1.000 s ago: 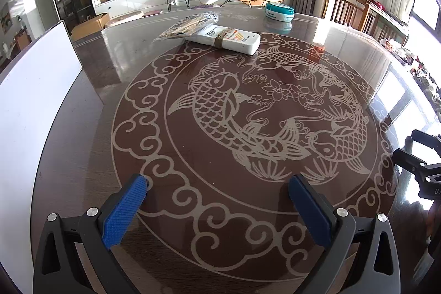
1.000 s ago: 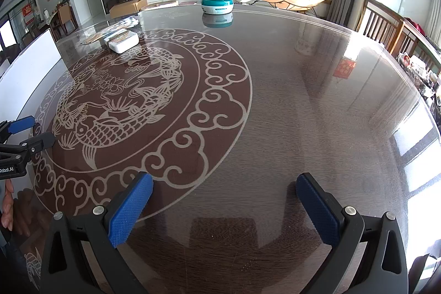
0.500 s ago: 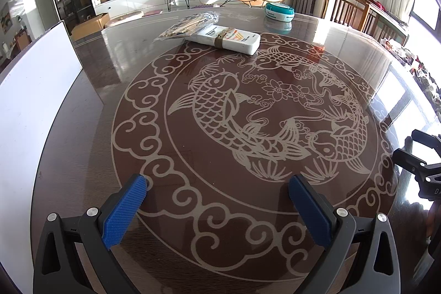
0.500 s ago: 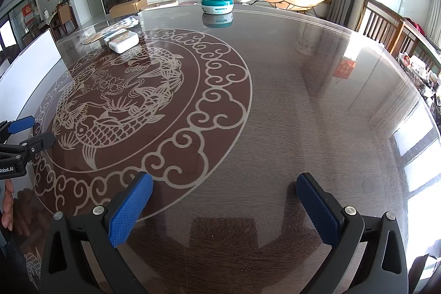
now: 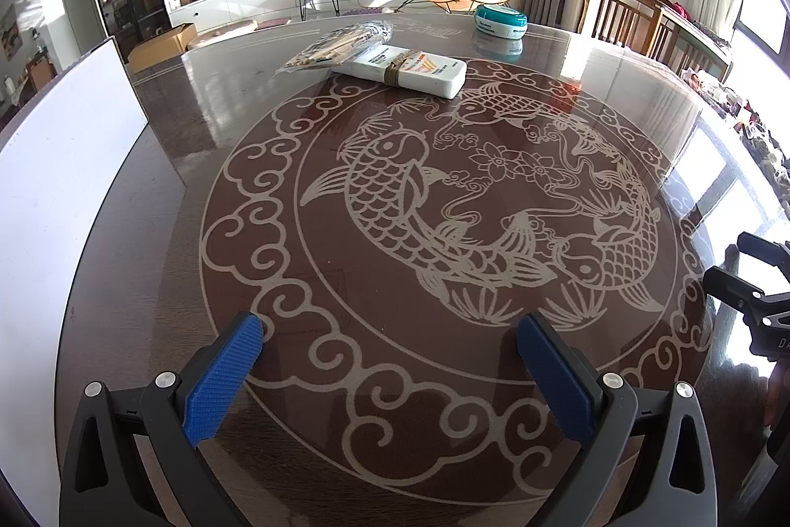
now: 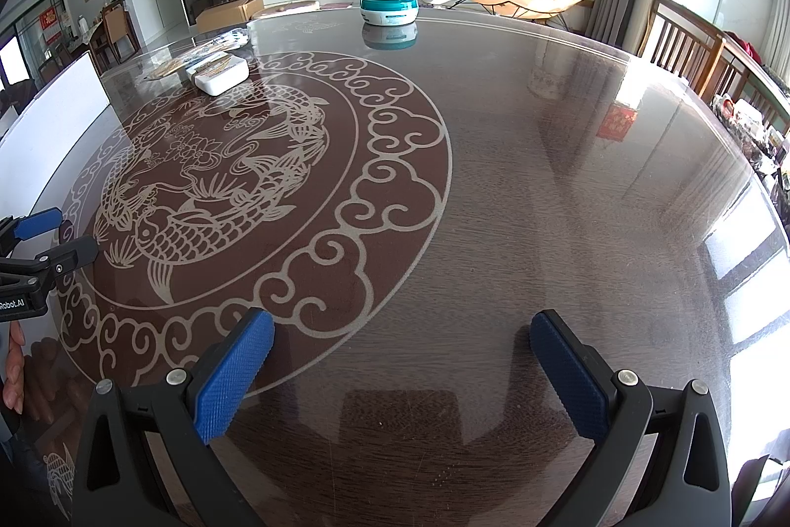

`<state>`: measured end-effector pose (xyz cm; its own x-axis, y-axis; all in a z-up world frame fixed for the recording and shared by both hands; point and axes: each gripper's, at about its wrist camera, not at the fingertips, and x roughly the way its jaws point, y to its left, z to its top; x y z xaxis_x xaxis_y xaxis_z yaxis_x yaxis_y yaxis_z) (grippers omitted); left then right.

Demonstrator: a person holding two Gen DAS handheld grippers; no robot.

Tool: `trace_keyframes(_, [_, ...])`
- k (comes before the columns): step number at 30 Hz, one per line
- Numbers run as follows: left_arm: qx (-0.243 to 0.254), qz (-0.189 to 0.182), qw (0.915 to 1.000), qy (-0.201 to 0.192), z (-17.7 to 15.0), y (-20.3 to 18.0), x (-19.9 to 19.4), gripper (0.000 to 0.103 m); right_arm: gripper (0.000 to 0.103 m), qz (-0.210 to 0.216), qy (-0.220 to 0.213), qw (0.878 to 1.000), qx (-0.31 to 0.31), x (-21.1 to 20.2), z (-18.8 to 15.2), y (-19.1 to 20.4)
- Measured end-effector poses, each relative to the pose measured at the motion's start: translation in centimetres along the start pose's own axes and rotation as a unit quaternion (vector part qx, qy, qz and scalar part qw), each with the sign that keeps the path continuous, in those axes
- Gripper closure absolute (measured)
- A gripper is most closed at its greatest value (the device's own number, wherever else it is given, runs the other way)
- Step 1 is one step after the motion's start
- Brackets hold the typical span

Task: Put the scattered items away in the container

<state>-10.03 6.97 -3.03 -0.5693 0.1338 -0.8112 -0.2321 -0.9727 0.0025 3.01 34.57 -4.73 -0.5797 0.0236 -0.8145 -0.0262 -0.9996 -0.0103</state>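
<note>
Nothing has moved: both grippers, left gripper (image 5: 390, 371) and right gripper (image 6: 402, 374), hover agape; white box (image 5: 402, 70) lies crosswise near the table (image 5: 617, 92)'s far edge, nearer the left.

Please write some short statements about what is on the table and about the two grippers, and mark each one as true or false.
1. Both the left gripper and the right gripper are open and hold nothing. True.
2. The white box lies inside the teal round container. False: it lies apart from it, on the table.
3. A clear plastic packet lies against the white box. True.
4. The teal round container stands between the right gripper's fingers. False: it stands at the table's far side.
</note>
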Motion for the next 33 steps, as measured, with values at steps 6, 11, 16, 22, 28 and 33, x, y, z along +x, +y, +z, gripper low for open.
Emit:
trace_keyframes(6, [0.0, 0.0, 1.0, 0.0, 0.0, 0.0, 0.0, 0.0, 0.0, 0.057, 0.009, 0.995, -0.081, 3.1, 3.7, 2.8])
trace_keyframes(11, [0.0, 0.0, 1.0, 0.0, 0.0, 0.0, 0.0, 0.0, 0.0, 0.122, -0.002, 0.978, -0.171, 7.2, 9.1, 7.9])
trace_keyframes(16, [0.0, 0.0, 1.0, 0.0, 0.0, 0.0, 0.0, 0.0, 0.0, 0.147, -0.002, 0.968, -0.205, 11.4, 14.6, 13.7])
trace_keyframes(22, [0.0, 0.0, 1.0, 0.0, 0.0, 0.0, 0.0, 0.0, 0.002, 0.132, -0.004, 0.974, -0.184, 14.8, 19.1, 17.8])
trace_keyframes(28, [0.0, 0.0, 1.0, 0.0, 0.0, 0.0, -0.1, 0.0, 0.049, 0.143, -0.025, 0.971, -0.191, 13.1, 17.8, 17.8])
trace_keyframes(33, [0.0, -0.001, 1.0, 0.0, -0.1, 0.1, -0.1, 0.0, 0.049, 0.137, -0.026, 0.974, -0.178, 10.3, 14.2, 15.6])
